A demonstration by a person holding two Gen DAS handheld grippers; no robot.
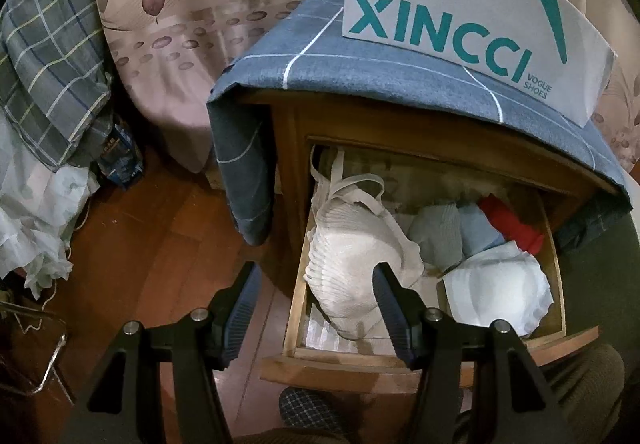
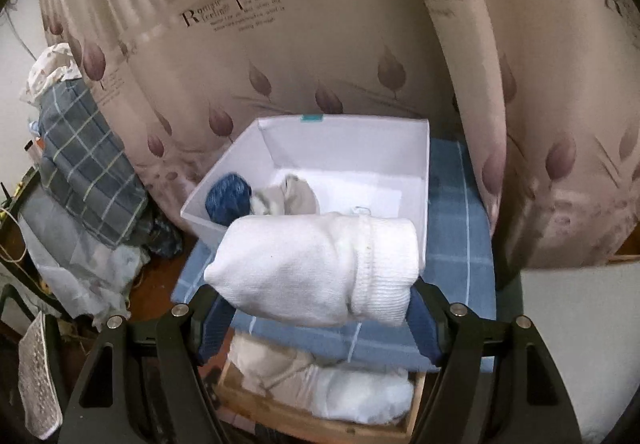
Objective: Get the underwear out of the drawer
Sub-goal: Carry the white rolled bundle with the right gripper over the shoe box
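Observation:
The wooden drawer (image 1: 296, 308) of a nightstand stands pulled out. It holds a white bra (image 1: 352, 276), pale blue rolled pieces (image 1: 452, 236), a red piece (image 1: 508, 219) and white underwear (image 1: 500, 296). My left gripper (image 1: 316, 304) is open and empty above the drawer's left front part, one finger over the bra. My right gripper (image 2: 316, 308) is shut on a rolled white garment (image 2: 316, 268), held above the nightstand in front of a white shoebox (image 2: 424, 171). The box holds a blue roll (image 2: 228, 195) and a beige piece (image 2: 292, 195).
A blue checked cloth (image 1: 360, 55) covers the nightstand top; the white XINCCI box (image 1: 460, 11) stands on it. A leaf-print curtain (image 2: 320, 43) hangs behind. Piled checked bedding (image 1: 48, 55) and plastic bags (image 1: 32, 211) sit at left on the wooden floor (image 1: 160, 244).

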